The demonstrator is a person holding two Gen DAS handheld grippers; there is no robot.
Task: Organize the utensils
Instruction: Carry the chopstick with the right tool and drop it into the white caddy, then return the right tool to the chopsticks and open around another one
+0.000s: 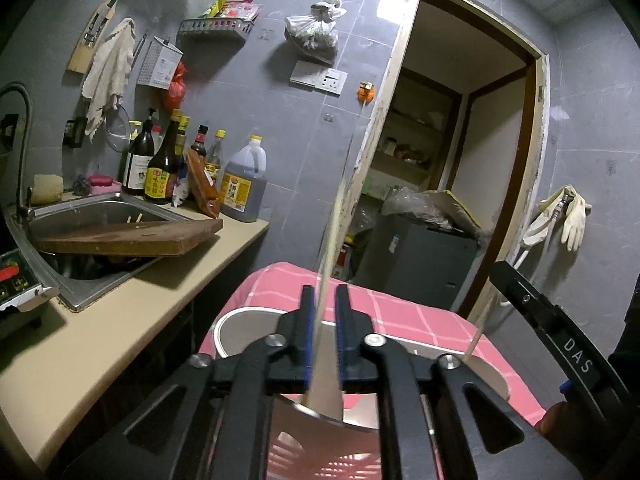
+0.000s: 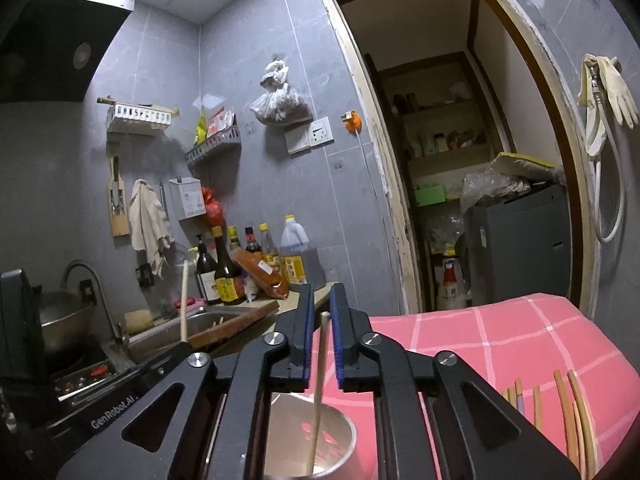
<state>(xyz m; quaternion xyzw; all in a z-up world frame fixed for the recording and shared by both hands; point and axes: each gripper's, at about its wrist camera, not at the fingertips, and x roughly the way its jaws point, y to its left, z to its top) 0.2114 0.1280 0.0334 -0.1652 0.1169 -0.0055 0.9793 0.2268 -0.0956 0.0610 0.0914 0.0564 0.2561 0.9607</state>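
Note:
In the left wrist view a pale, blurred chopstick [image 1: 329,248] runs upright between the blue pads of my left gripper [image 1: 325,320], with a gap on each side; the gripper is open. Its lower end reaches into a metal cup [image 1: 486,376] on the pink checked cloth [image 1: 400,312]. My right gripper [image 1: 500,274] shows at the right edge beside a second chopstick [image 1: 477,334]. In the right wrist view that chopstick [image 2: 320,380] stands loose in the metal cup [image 2: 344,440] between the open pads of the right gripper [image 2: 322,320]. The left gripper [image 2: 182,348] sits lower left with its chopstick [image 2: 184,300].
Several more chopsticks [image 2: 564,412] lie at the lower right on the pink cloth [image 2: 500,340]. A counter [image 1: 132,312] at the left carries a sink [image 1: 80,216], a wooden board [image 1: 128,236] and sauce bottles [image 1: 160,168]. A pink basket [image 1: 320,460] shows below the cup. A doorway [image 1: 452,160] opens behind.

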